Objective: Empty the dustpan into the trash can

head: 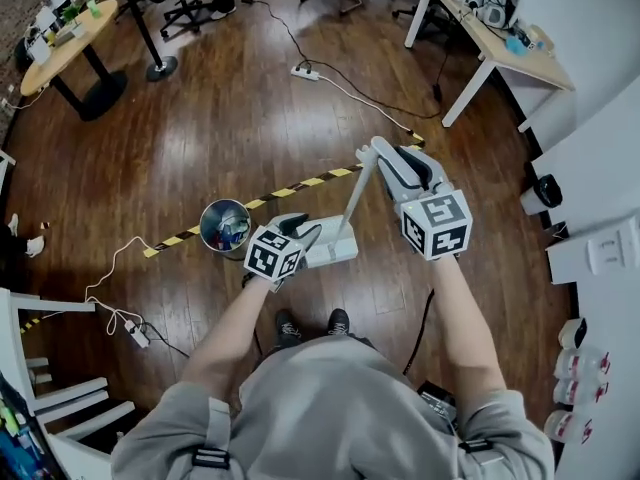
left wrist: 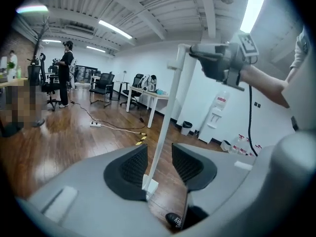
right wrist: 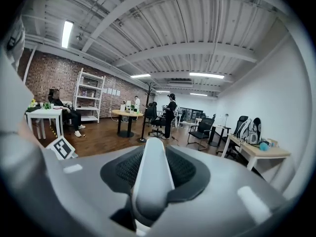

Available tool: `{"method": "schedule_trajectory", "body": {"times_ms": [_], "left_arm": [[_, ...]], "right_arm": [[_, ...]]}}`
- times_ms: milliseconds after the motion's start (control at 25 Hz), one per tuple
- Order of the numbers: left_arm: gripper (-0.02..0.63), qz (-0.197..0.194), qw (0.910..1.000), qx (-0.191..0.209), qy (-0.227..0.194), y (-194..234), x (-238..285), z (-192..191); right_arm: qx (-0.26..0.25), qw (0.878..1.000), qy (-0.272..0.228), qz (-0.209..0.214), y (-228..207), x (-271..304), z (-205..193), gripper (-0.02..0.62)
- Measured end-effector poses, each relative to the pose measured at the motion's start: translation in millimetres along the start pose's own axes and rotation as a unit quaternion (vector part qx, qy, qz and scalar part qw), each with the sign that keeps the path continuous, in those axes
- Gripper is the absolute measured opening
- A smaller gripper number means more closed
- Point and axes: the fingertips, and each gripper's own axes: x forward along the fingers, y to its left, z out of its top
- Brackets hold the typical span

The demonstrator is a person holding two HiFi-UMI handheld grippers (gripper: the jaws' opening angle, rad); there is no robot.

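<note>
Right claw (head: 378,153) grips dustpan handle (right wrist: 152,177); left claw (left wrist: 158,164) gapes around its pole (left wrist: 165,117).

My head view is bright and even: the wood floor (head: 250,98) carries a soft sheen toward 12 o'clock, and shadows are faint. Both gripper views bulge like fisheyes, with black corners. In my left gripper view a ceiling tube (left wrist: 256,4) at 1 o'clock glares white. In my right gripper view the dustpan handle (right wrist: 150,181), close at 6 o'clock, is soft and unfocused.
</note>
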Motion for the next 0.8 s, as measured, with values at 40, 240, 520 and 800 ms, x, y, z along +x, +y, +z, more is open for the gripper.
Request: {"method": "schedule_trajectory", "body": {"times_ms": [40, 240, 520, 800], "left_arm": [[0.148, 0.001, 1.0000, -0.003, -0.004, -3, -3, 0], [0.098, 0.011, 0.9993, -0.015, -0.031, -14, -19, 12], [0.080, 0.019, 0.9970, -0.034, -0.067, -23, -43, 19], [0.061, 0.019, 0.9961, -0.050, -0.070, -24, -48, 11]], "right_arm": [[-0.004, 1.000, 0.005, -0.006, -2, 3, -14, 0.126], [-0.012, 0.999, 0.020, -0.045, -25, 19, -83, 0.126], [0.029, 0.995, 0.033, -0.092, -46, 24, -152, 0.126], [0.051, 0.994, 0.053, -0.082, -25, -4, -187, 0.127]]}}
